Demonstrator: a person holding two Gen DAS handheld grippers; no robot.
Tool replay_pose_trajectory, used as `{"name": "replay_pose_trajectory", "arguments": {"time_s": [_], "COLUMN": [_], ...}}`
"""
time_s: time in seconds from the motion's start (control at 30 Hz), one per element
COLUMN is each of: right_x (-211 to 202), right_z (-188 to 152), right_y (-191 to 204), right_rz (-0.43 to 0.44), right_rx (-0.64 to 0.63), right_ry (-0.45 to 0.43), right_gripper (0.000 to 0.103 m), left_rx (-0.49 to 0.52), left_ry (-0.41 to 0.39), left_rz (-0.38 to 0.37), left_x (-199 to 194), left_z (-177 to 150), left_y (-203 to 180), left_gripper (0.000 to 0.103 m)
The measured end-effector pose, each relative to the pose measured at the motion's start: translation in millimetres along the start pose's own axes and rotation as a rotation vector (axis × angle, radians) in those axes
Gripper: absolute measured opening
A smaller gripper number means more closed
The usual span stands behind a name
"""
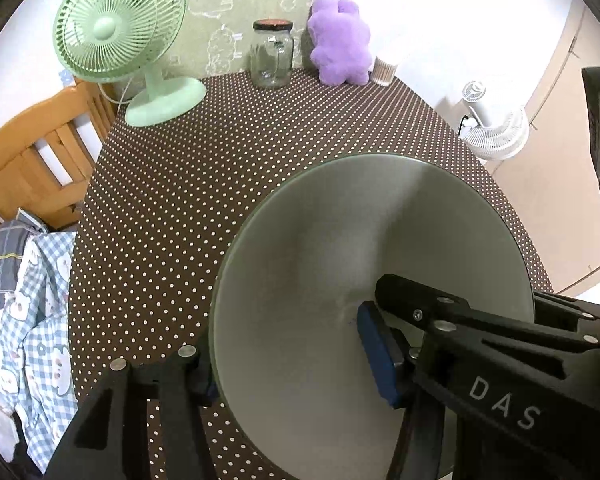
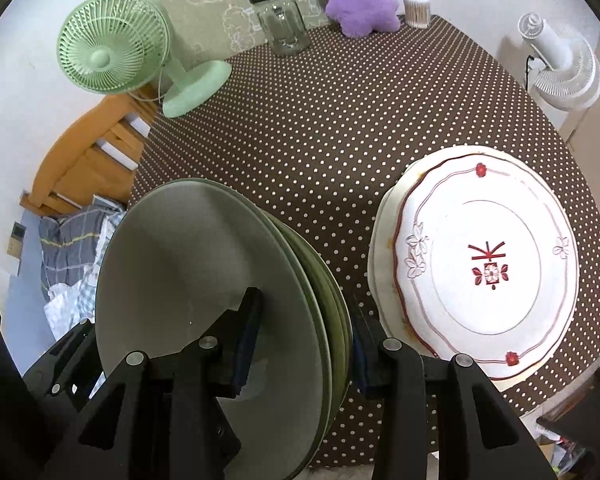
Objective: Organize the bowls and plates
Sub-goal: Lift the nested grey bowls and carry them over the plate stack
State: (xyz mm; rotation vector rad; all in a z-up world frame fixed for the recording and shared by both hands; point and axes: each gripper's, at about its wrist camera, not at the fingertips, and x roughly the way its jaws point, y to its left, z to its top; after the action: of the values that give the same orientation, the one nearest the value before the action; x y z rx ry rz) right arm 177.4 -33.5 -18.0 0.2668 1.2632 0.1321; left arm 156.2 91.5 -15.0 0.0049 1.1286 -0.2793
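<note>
A stack of grey-green round ceramic plates point(image 2: 220, 280) is held on edge above the brown polka-dot tablecloth point(image 2: 340, 120), pinched across its thickness by the right gripper point(image 2: 304, 340), one blue pad on each face. In the left wrist view the front plate point(image 1: 340, 260) is clamped by the left gripper point(image 1: 292, 364); its left finger is apparently hidden behind the rim. A white round plate with red floral trim point(image 2: 488, 264) is seen lying flat on other plates, just beside the stack.

Grey-green plates point(image 2: 204, 264), red-patterned white plate point(image 2: 488, 264), white-dotted brown tablecloth point(image 2: 340, 120).
</note>
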Motion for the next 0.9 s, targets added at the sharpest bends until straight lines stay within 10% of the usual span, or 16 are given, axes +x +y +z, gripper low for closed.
{"name": "replay_pose_trajectory", "arguments": {"time_s": [0.9], "right_x": [-41.7], "right_z": [31.8], "right_y": [-90.1], "right_rz": [0.013], "right_rx": [-0.092], "right_ry": [-0.011], "right_gripper": [0.044], "left_rx": [-0.078], "left_ry": [-0.031], "left_rz": [0.026], "left_x": [17.9], "left_z": [28.7], "left_y": [-104.4], "left_gripper": [0.057]}}
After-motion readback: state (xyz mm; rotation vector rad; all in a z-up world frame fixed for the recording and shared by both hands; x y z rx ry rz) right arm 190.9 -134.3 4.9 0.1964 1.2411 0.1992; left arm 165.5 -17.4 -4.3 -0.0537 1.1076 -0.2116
